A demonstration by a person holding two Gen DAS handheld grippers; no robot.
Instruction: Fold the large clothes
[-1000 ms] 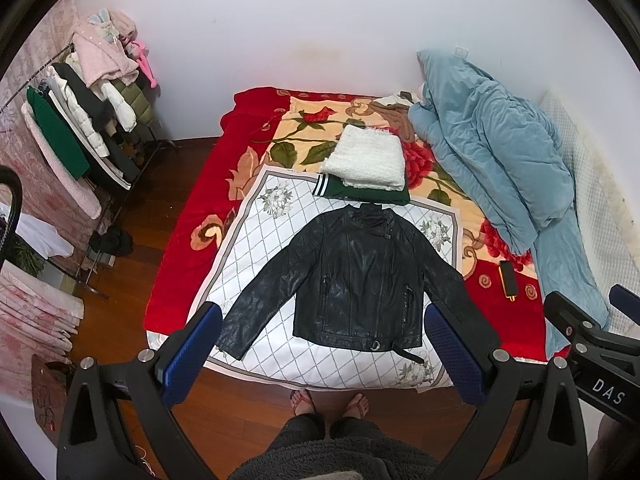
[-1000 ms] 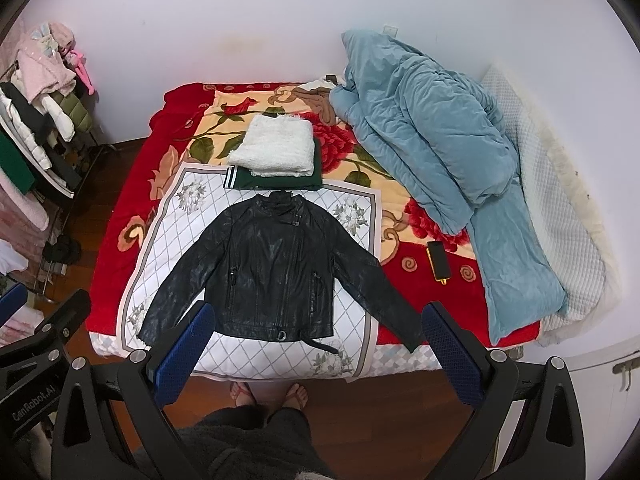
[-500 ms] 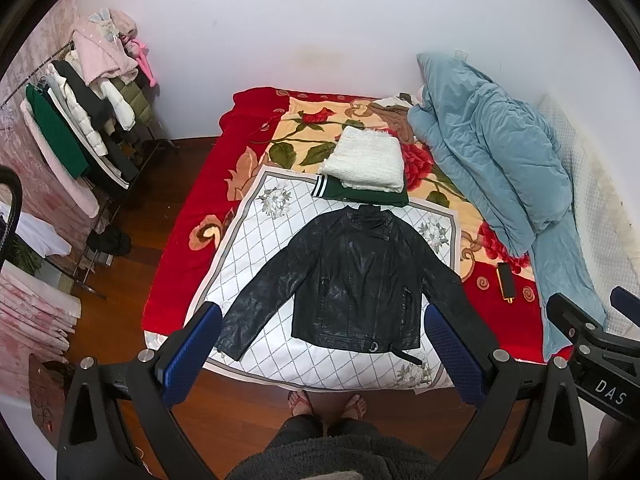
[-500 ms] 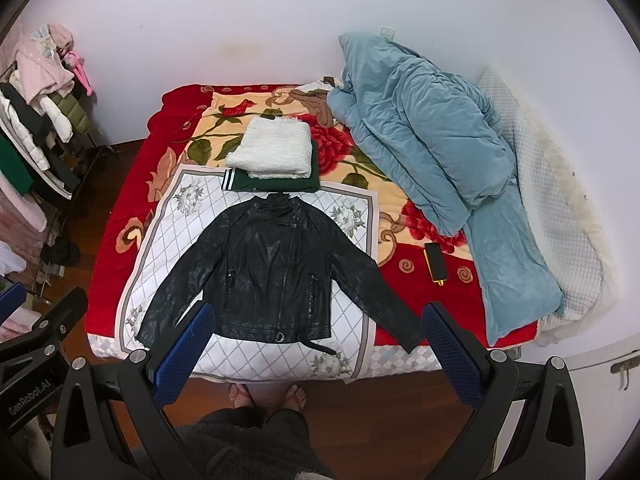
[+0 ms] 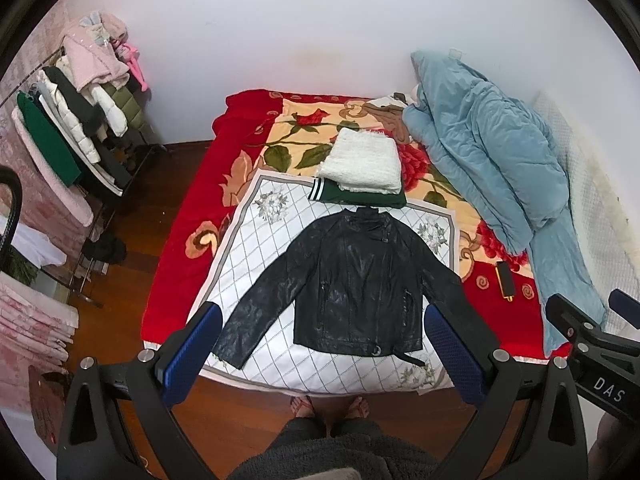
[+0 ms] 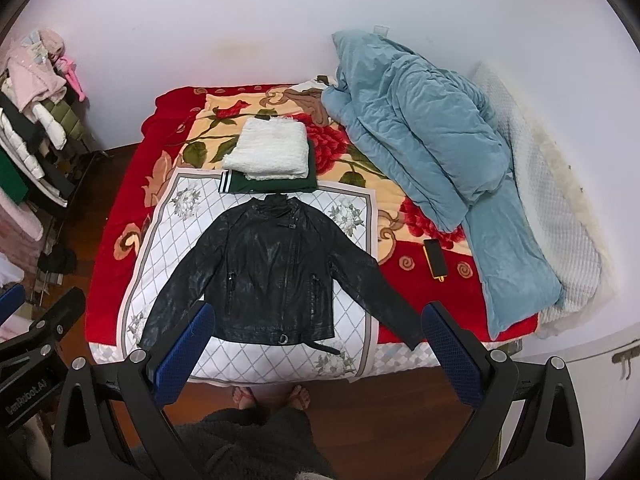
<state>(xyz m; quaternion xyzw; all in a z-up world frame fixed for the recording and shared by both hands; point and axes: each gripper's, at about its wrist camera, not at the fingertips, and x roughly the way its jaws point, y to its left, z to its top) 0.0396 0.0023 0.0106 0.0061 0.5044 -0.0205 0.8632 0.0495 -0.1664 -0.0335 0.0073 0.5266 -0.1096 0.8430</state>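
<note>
**Left wrist view: black jacket spread flat on the bed, both tongs held above it, empty**

Left wrist view, centre of the frame: a black leather jacket (image 5: 356, 280) lies front-up on a white quilted cloth (image 5: 256, 248) over the red floral blanket of a bed (image 5: 180, 240). Its sleeves angle out to lower left and lower right, and its hem faces the bottom of the frame. Above its collar sits a folded stack, a white knit (image 5: 364, 164) on a green garment (image 5: 360, 198). A rumpled blue duvet (image 5: 488, 168) fills the right of the frame, and a phone (image 5: 505, 281) lies near the jacket's right sleeve. A clothes rack (image 5: 72, 132) stands at upper left.

The left tongs (image 5: 320, 356) are spread wide, blue pads apart, holding nothing. In the right wrist view the right tongs (image 6: 316, 354) are equally spread and empty. Both hover well above the foot of the bed, pointing down and forward at the jacket, side by side; each shows at the edge of the other's view. The person's bare feet stand at the bed's edge.

Likely risks: the leather looks stiff and slick, so a shallow pinch could slip off a sleeve. The jacket could spring open after a fold. A low grasp could catch the quilted cloth along with it. The right sleeve's cuff lies at the bed edge and could slide off.
</note>
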